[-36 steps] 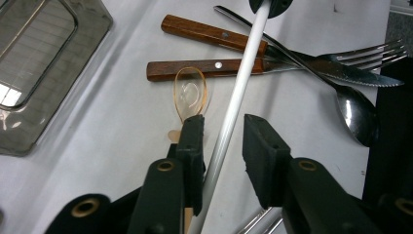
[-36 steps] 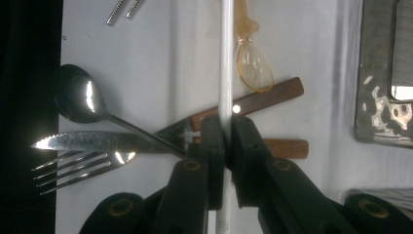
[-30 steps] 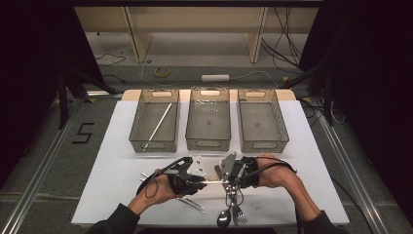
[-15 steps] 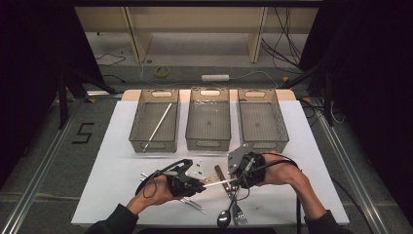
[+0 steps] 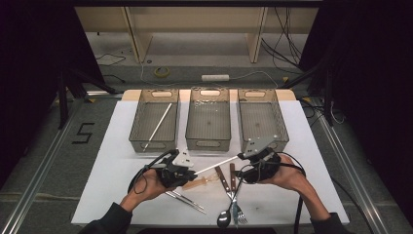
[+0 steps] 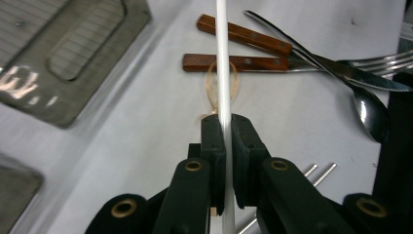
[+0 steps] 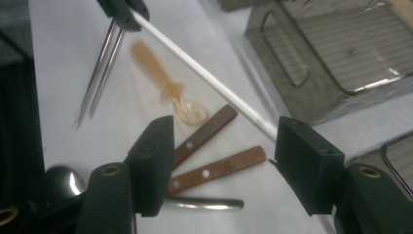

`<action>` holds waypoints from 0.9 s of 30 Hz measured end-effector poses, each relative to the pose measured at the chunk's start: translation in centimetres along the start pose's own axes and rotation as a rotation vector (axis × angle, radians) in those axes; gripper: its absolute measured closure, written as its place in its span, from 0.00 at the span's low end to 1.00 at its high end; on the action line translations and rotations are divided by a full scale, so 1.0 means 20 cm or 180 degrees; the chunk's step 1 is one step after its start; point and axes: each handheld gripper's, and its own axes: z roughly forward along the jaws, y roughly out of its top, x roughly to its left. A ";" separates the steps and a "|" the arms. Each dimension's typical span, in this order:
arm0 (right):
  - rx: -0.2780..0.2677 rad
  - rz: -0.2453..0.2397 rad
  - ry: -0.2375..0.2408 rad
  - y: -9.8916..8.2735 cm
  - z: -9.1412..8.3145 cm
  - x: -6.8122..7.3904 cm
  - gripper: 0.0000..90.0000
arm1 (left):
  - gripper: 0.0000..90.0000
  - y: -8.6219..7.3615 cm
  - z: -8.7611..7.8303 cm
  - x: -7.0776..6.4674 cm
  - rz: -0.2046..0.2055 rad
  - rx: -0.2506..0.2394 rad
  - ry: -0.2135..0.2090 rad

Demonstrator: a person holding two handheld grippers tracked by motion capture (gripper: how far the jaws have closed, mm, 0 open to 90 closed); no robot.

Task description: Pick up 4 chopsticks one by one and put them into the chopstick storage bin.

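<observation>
White desk [image 5: 122,195]: my left tongs [image 6: 225,141] clamp the chopstick [image 6: 223,63]; right tongs [image 7: 221,161], just opening, release its tip. I'd swing it clear slowly.

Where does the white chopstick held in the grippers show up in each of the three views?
High view: white chopstick slants between the two grippers, low centre.
Left gripper view: runs straight up the middle, pinched by the left gripper.
Right gripper view: crosses diagonally, top left to the right pad.
Shared landmark: two wooden-handled utensils.
</observation>
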 end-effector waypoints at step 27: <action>-0.0554 0.0820 -0.0302 -0.28 -0.02 0.08 0.37 | 0.94 -0.09 -0.24 0.34 -0.0822 -0.0521 0.0764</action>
